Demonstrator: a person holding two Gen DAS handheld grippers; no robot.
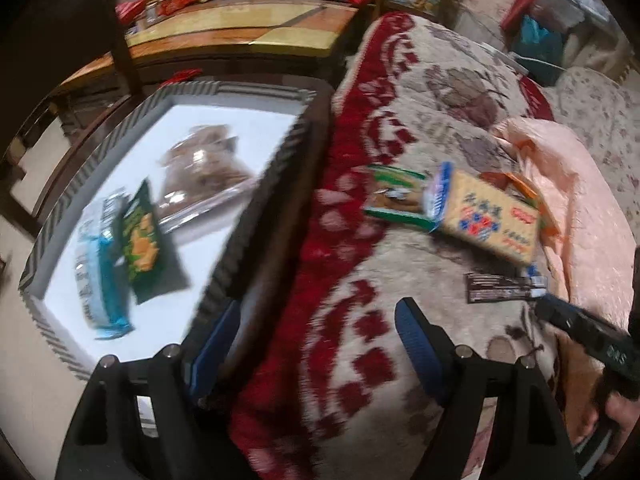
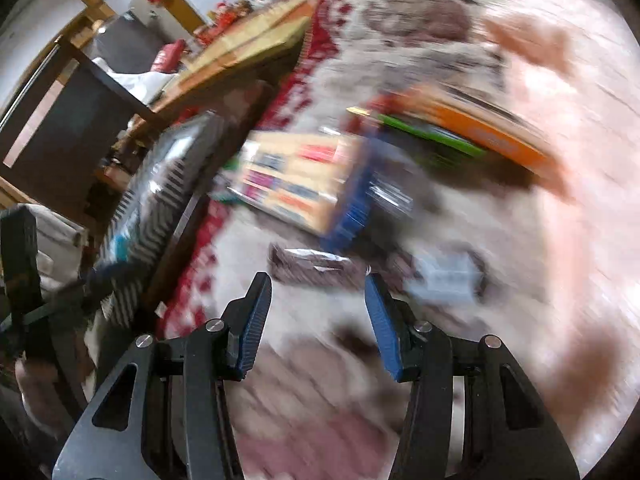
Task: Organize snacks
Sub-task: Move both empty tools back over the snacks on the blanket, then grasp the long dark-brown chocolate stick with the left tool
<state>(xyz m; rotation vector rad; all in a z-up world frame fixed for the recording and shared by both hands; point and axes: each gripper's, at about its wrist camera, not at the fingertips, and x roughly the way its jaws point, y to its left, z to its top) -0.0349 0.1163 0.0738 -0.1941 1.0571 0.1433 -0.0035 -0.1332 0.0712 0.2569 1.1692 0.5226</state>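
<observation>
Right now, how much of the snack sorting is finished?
Partly done. Three packs lie in the striped box: blue, green, clear. Both tools, left and right, are open and empty. The yellow cracker pack, green pack and dark bar remain on the blanket.

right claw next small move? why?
Probably ease the right claw forward onto the dark snack bar and close. Its jaws are open and empty, and the bar lies on the blanket just past the fingertips, roughly between them. The tray already holds three snack bags, while the cracker pack lies farther off. The right view is blurred, so alignment is uncertain.
</observation>
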